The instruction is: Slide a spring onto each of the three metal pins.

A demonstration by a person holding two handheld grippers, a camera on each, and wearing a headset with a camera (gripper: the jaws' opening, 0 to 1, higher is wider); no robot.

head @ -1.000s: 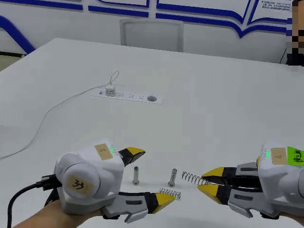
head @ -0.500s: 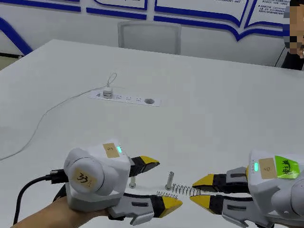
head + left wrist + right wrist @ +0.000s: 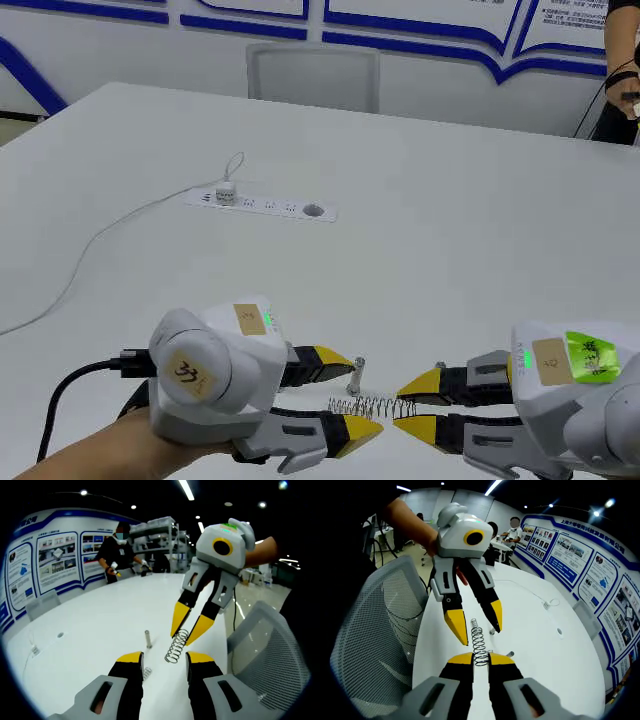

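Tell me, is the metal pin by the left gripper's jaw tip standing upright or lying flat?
Upright. The pin stands on end on the white table, base down, shaft rising straight from the surface.

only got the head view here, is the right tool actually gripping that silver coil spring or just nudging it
observer: gripping it. the right gripper view shows the right tool with its yellow-tipped jaws shut on one end of the silver wire coil spring.
operator: left tool on it too
observer: no. the left gripper view shows the left tool open, with the spring's free end in front of the gap and touching neither jaw as far as i can tell.
operator: any spare spring nearby
observer: yes. in the left gripper view a second small silver coil spring lies on the white table right beside one jaw of the left tool.
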